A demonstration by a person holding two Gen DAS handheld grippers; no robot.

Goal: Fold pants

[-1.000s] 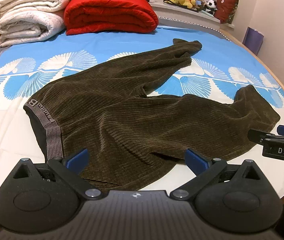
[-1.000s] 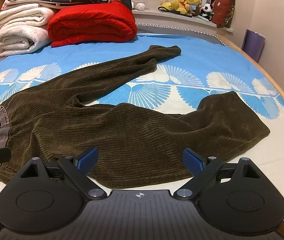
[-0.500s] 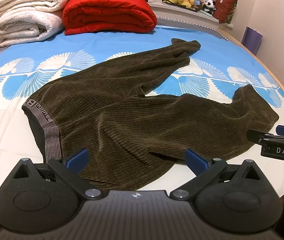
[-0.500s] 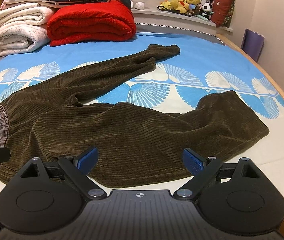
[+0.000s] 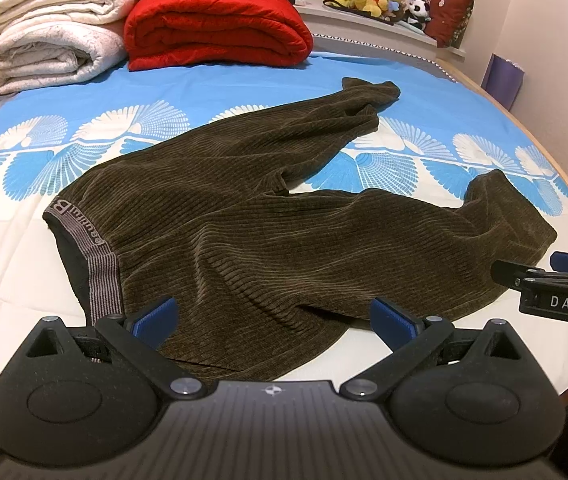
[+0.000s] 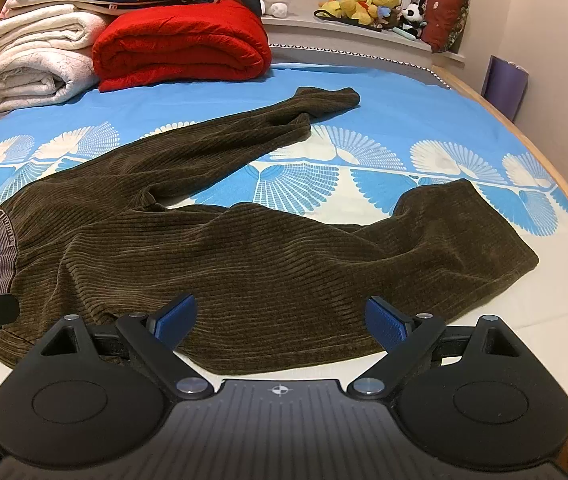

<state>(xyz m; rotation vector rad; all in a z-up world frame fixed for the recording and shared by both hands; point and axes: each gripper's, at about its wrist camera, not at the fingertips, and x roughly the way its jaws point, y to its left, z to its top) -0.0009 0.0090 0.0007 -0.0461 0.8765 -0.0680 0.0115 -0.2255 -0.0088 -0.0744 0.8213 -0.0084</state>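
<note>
Brown corduroy pants [image 5: 244, 216] lie unfolded on the bed [image 5: 12, 264], legs splayed apart, near hem close to the bed's right edge. Left hand-held gripper [image 5: 272, 316] and right hand-held gripper [image 6: 280, 316] hover wide apart, empty. A pinch may catch one layer only; open sheet lies beyond.
</note>
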